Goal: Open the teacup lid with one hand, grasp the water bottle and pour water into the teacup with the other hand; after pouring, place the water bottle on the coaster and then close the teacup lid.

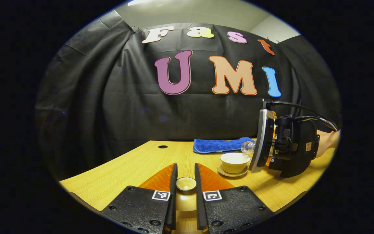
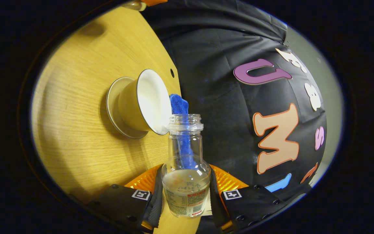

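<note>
a clear glass water bottle (image 2: pixel 186 169), uncapped and about a third full, sits clamped at its lower body between the two fingers of the right gripper (image 2: pixel 185 198). in the right gripper view its long axis runs straight out ahead of the fingers, neck and open mouth pointing away from the hand, and the left gripper view shows it tipped close to level, its mouth just beside and a little above the rim of the teacup (image 2: pixel 141 104). the cup stands open on its saucer (image 2: pixel 112 107), ahead and to the left of the bottle's mouth. the left gripper (image 1: pixel 186 191), well apart from the cup, is closed on the teacup lid (image 1: pixel 186 184), held by its knob between both fingers. beyond the cup lies a folded blue cloth (image 1: pixel 218 145) on the wooden table (image 1: pixel 125 165). to pour well, judging from this, the mouth should move over the cup's middle before tipping further, slowly, since the water lies low in the bottle.
</note>
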